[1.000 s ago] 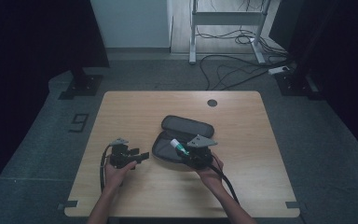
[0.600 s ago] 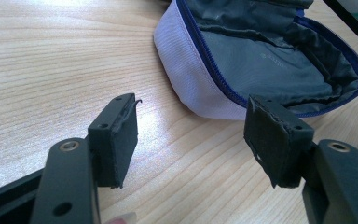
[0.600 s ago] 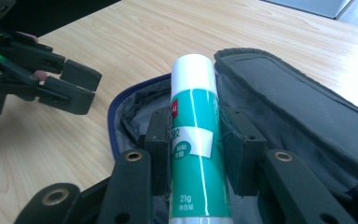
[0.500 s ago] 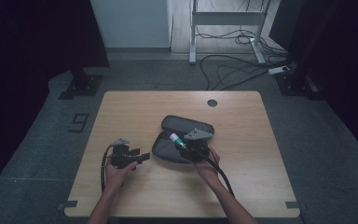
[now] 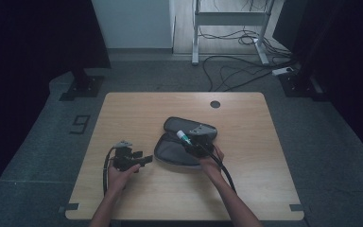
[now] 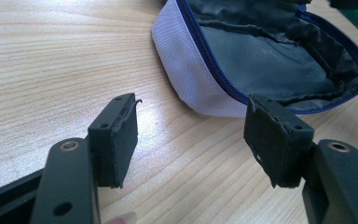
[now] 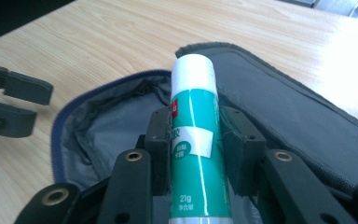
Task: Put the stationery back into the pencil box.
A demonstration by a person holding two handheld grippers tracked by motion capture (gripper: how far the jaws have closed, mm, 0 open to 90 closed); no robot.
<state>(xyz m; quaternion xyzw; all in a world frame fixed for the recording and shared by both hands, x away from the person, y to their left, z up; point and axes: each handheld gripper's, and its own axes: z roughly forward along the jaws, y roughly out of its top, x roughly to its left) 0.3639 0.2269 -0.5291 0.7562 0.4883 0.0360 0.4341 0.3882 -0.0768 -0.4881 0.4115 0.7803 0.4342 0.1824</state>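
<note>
The counter (image 5: 137, 113) is pale wood with a fine straight grain and one round dark hole (image 5: 215, 104) near its far edge; on it lies a single soft fabric pouch (image 5: 172, 150), rounded in outline, grey woven cloth outside, crinkled grey lining inside, edged by a blue zipper and lying unzipped with its flap folded back toward the far side; there is one glue stick (image 7: 194, 140), a smooth plastic cylinder with a white cap and a green-and-white label marked 21g; two grippers are at work; the right hand-held gripper (image 7: 195, 144) pinches the glue stick across its body between two black padded jaws, holding it over the open pouch with the cap pointing away from the hand; the left hand-held gripper (image 6: 198, 135) rests low over the counter just beside the pouch's near rim, its jaws spread wide with nothing between them, their foam pads worn and frayed at the edges.
</note>
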